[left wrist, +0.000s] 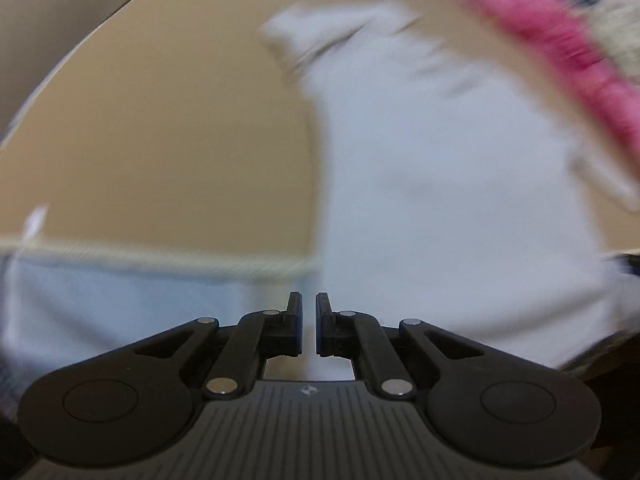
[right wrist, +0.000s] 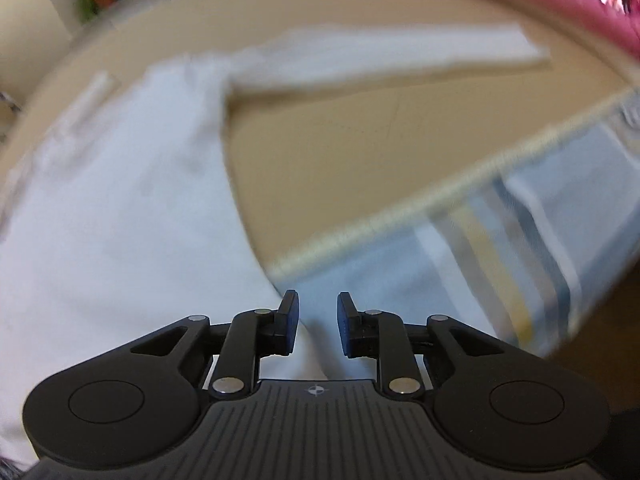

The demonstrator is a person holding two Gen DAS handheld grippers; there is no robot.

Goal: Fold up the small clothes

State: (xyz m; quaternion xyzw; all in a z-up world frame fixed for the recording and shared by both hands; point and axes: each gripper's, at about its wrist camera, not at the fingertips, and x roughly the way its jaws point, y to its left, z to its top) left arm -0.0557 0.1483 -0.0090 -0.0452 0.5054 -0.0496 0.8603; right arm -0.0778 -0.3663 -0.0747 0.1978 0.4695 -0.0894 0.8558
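Left claw [left wrist: 309, 322]: nearly closed, only a thin slit between the blue-faced pads, nothing visibly caught there; poised over the near hem of the white cotton garment [left wrist: 440, 168].
Right claw [right wrist: 318, 326]: partly open, a clear gap between the pads, white cloth beneath but not pinched.
Garment: spread flat on the tan worktop [left wrist: 160, 128], long sleeve [right wrist: 380, 60] stretched out sideways, hem hanging over the near edge.
Pink fabric [left wrist: 560, 40]: bunched along the far edge, just beside the white garment.
Risk, hem: likely to slide off the pale-trimmed edge [right wrist: 440, 192] if dragged by a single claw.
Risk, fold: probably crooked if only one corner got caught; sleeve could trail.
Risk, pink fabric: could be snagged during a far fold.
Blur: heavy smear in both views, seams and collar impossible to make out.
Hidden: cloth directly beneath each claw body; striped items [right wrist: 520, 280] under the worktop unidentifiable.
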